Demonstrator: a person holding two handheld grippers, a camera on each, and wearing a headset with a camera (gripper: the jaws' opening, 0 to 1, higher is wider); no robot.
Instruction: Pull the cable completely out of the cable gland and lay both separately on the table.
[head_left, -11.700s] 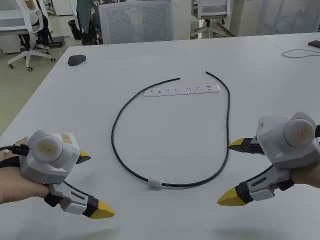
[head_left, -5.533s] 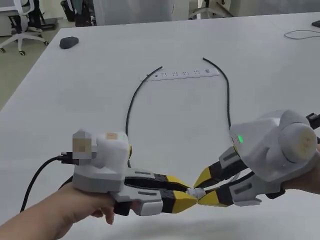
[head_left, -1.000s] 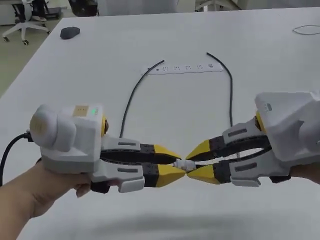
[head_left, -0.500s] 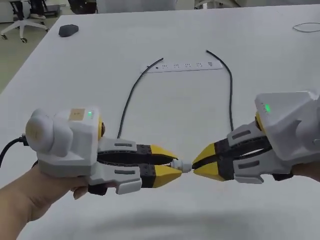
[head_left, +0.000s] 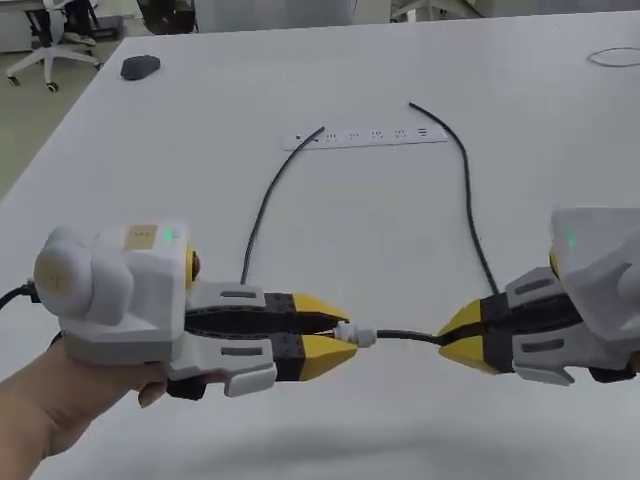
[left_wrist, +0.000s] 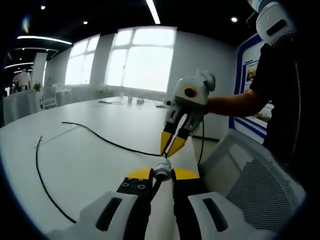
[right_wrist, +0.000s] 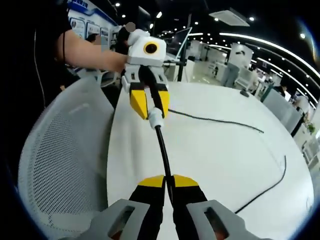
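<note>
The left gripper has its jaws clamped on the cable gland, the right gripper on the cable, above the bench.

your left gripper, pale grey-white shell, rounded knob at rear, tan label and green light on top, black jaw arms, yellow tips, black lead off the back, your right gripper same build, black short sleeve

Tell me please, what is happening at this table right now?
A person works with two grippers. The left gripper is shut on the white cable gland, and the right gripper is shut on the black cable, with a short straight stretch between them. The cable is not yet out; its ends lie on the white table.
</note>
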